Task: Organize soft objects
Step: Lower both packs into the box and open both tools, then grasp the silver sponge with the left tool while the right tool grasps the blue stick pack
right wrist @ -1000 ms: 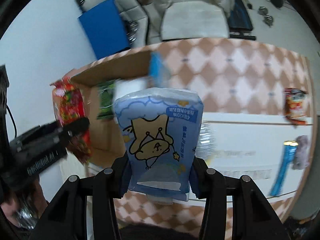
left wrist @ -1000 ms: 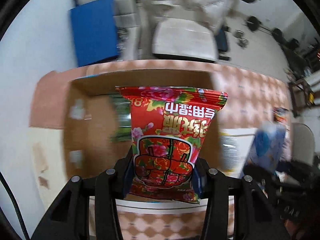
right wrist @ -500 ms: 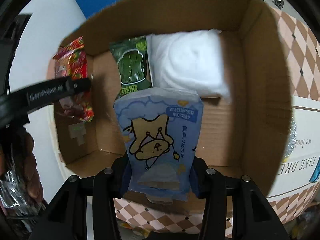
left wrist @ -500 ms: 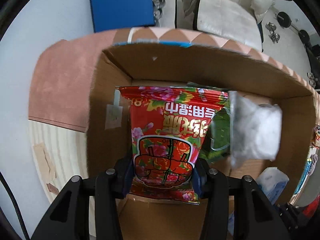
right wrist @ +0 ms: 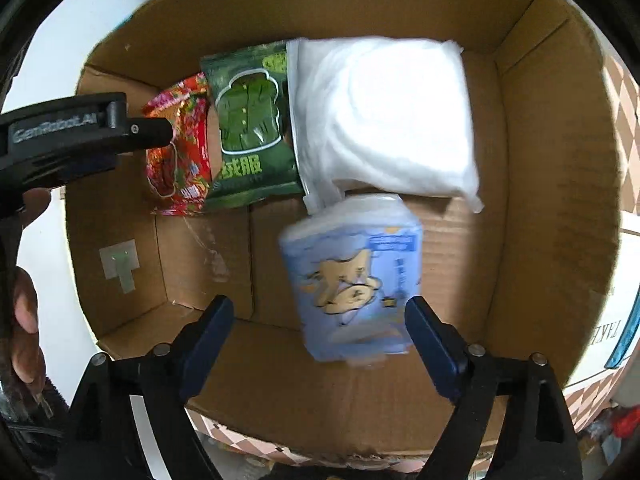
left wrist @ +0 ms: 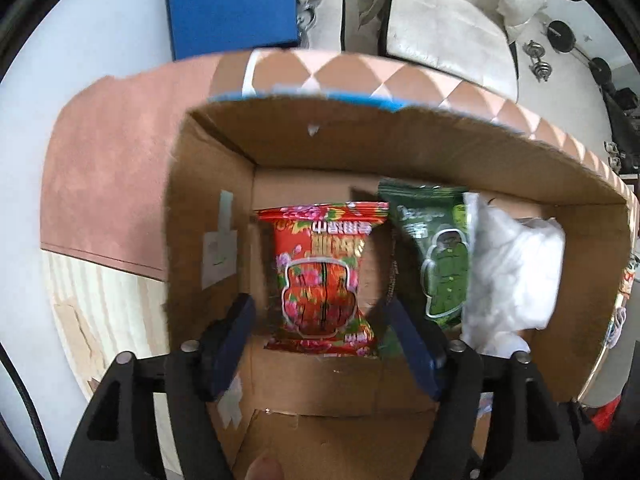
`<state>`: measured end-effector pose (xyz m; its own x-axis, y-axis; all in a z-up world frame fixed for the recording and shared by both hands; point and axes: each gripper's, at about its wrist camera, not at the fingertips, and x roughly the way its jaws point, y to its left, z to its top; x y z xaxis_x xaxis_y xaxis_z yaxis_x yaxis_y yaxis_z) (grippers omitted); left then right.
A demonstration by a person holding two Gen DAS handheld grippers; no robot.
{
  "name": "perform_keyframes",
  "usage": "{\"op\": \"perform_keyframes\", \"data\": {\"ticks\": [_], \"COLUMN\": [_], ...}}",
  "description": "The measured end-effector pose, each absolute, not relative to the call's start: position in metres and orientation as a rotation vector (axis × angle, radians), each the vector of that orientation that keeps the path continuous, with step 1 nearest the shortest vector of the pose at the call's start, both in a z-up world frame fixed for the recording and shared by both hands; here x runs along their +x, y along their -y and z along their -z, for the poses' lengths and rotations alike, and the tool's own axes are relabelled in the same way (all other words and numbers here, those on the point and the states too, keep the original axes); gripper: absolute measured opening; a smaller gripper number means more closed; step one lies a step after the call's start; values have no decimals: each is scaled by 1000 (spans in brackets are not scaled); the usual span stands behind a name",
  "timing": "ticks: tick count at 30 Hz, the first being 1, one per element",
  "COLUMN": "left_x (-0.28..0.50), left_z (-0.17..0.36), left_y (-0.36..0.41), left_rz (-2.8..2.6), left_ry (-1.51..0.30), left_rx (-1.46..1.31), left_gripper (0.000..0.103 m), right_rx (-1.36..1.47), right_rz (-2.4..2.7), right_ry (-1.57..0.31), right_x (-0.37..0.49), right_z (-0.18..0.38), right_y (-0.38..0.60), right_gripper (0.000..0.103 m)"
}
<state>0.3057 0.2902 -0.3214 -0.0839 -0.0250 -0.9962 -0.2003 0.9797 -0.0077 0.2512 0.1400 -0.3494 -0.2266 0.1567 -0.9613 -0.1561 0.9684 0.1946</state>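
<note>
A cardboard box [left wrist: 400,148] [right wrist: 560,160] fills both views. My left gripper [left wrist: 320,320] is open above it; the red flowered packet [left wrist: 322,276] lies free between its spread fingers, on the box floor, and also shows in the right wrist view [right wrist: 180,152]. My right gripper [right wrist: 318,322] is open; the blue bear-print tissue pack [right wrist: 354,280] is blurred and free of the fingers, low in the box. A green packet [left wrist: 436,256] [right wrist: 250,128] and a white soft bag [left wrist: 512,272] [right wrist: 384,116] lie at the box's back.
The left gripper's arm [right wrist: 76,132] reaches over the box's left wall in the right wrist view. A checkered table [left wrist: 360,76] carries the box. A white printed box [right wrist: 624,300] stands to the right. A blue panel [left wrist: 232,4] and a chair are behind.
Both grippers opened over the box. The red packet dropped to the box floor beside the green packet, and the blue tissue pack dropped from the right gripper in front of the white bag.
</note>
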Motion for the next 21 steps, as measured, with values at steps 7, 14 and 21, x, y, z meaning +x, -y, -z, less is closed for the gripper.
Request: {"op": "perform_keyframes", "data": {"ticks": [7,14,21], "left_x": [276,227,173], "left_z": [277,240,202], "left_y": [-280,-262,-249], "left_rz": [-116,-127,-182], "left_ry": [-1539,-1419,-1309], "left_rx": [-177,-177,-175], "left_gripper": [95,98,98], "right_rx": [-39,-70,-72], "right_rz": [-275,-257,-263], "right_ry": [-1669,-1527,-1402], "right_x": [245,241,205], "right_z": [317,270,224], "right_y": [-130,-101,-83], "right_gripper": [103,103,103]}}
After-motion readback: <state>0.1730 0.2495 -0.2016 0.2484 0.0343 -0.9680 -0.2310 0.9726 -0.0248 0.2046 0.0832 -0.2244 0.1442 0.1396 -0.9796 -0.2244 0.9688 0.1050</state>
